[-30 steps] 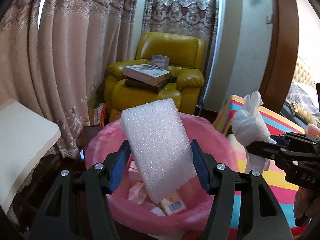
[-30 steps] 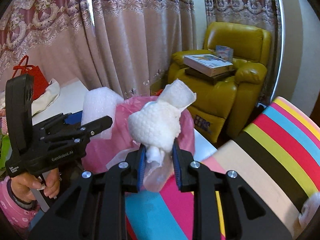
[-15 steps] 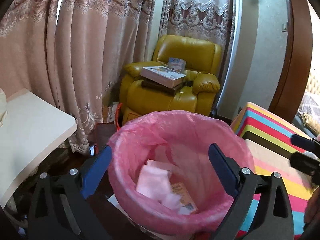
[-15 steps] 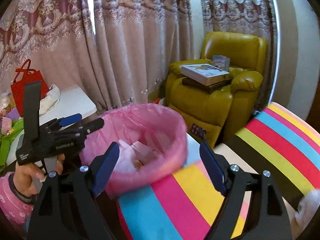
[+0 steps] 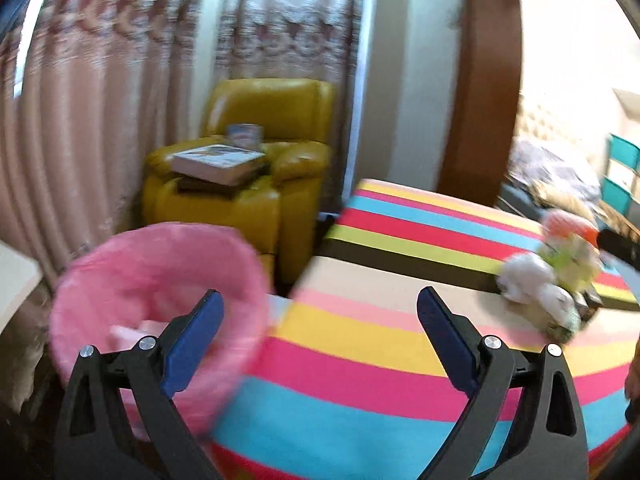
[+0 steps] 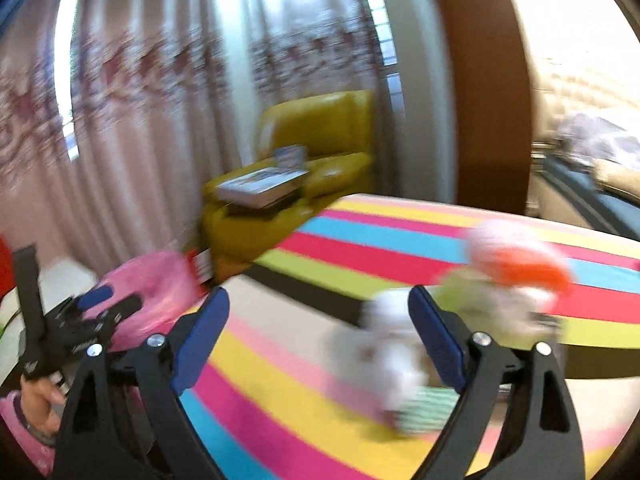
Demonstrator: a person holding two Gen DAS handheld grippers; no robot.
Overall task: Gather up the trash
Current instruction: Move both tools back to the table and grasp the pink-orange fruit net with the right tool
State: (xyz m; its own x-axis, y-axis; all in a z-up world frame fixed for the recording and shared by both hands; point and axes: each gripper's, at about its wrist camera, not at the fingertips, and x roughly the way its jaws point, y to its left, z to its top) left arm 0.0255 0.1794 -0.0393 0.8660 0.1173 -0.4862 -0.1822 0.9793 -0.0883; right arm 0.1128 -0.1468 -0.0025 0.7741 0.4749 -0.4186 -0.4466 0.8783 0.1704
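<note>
My left gripper [image 5: 318, 334] stands wide open with nothing between its blue pads [image 5: 192, 338]; its jaws have just been opening and now hold that spread. My right gripper [image 6: 318, 334] is likewise released and empty, its jaws having just been opening further. From the right wrist view, a blurred white wad [image 6: 390, 350] shows between the right pads, but it lies on the cloth beyond them, untouched.

The trash pile [image 5: 554, 276] sits on the striped tablecloth [image 5: 360, 364] toward its right side: white crumpled pieces, a pale green item and something orange-topped. From the right wrist view, the same pile [image 6: 500, 292] lies directly ahead, with a green-striped scrap nearest the camera. The pink-lined bin [image 5: 160, 280] stands just beside the table's left edge, with pale scraps inside; from the left wrist view, my left finger overlaps its rim.

Both views are smeared by motion, so I cannot make out what the single items are. The bin's base is cut off below, and the right pad hides part of the pile. A hand in a pink sleeve [image 6: 36, 404] holds the left gripper at the lower left of the right wrist view.

The cloth between bin and pile lies bare. A yellow armchair [image 5: 256, 168] bearing books [image 5: 218, 162] stands behind the bin, before the curtains [image 5: 100, 100].
</note>
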